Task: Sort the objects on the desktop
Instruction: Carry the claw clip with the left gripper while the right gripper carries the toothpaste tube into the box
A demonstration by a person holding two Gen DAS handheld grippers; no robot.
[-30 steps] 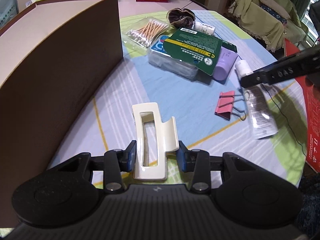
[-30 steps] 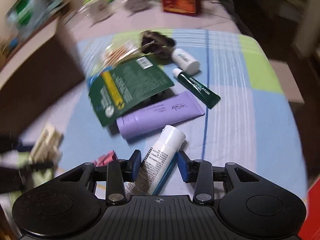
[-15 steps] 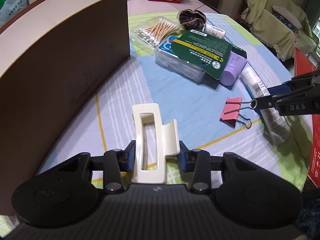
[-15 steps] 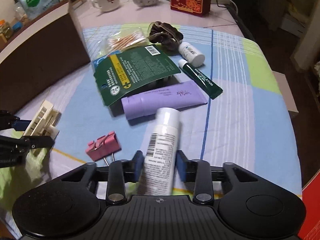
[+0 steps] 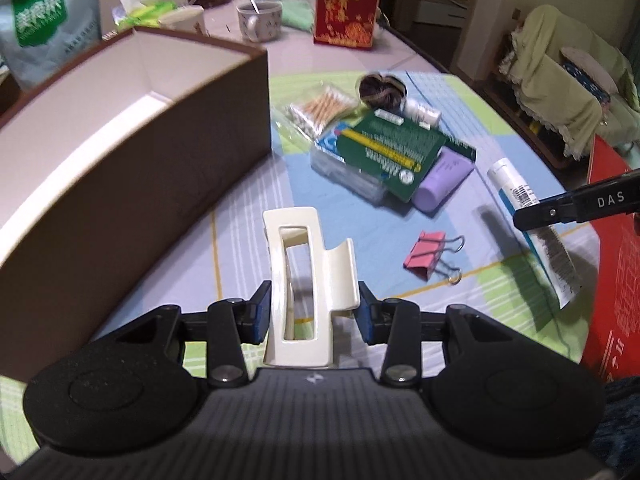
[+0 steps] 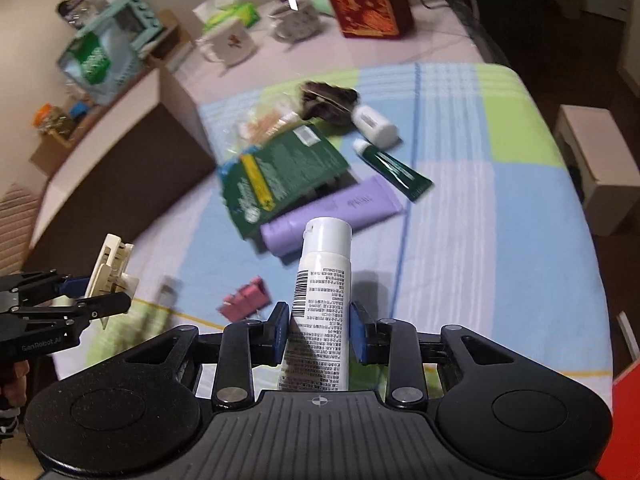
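Observation:
My left gripper [image 5: 312, 316] is shut on a cream hair claw clip [image 5: 304, 264], held above the checked tablecloth to the right of the big brown box [image 5: 132, 168]. My right gripper [image 6: 319, 334] is shut on a white tube with a barcode [image 6: 322, 292], lifted off the table. In the right wrist view the left gripper [image 6: 76, 300] with the clip [image 6: 110, 268] shows at the left edge. In the left wrist view the white tube [image 5: 532, 228] and a finger of the right gripper [image 5: 576, 206] show at the right.
On the cloth lie a pink binder clip [image 5: 426, 254], a purple tube [image 6: 332, 214], a green packet [image 6: 280, 178], a green tube [image 6: 394, 170], a small white bottle [image 6: 374, 124], cotton swabs [image 5: 320, 106] and a dark scrunchie [image 5: 380, 88]. Mugs [image 5: 258, 20] and a red box [image 5: 346, 4] stand behind.
Both grippers have risen with their loads. The white tube has come up off the table and now points forward. The left gripper has lifted the clip so the box's inside shows.

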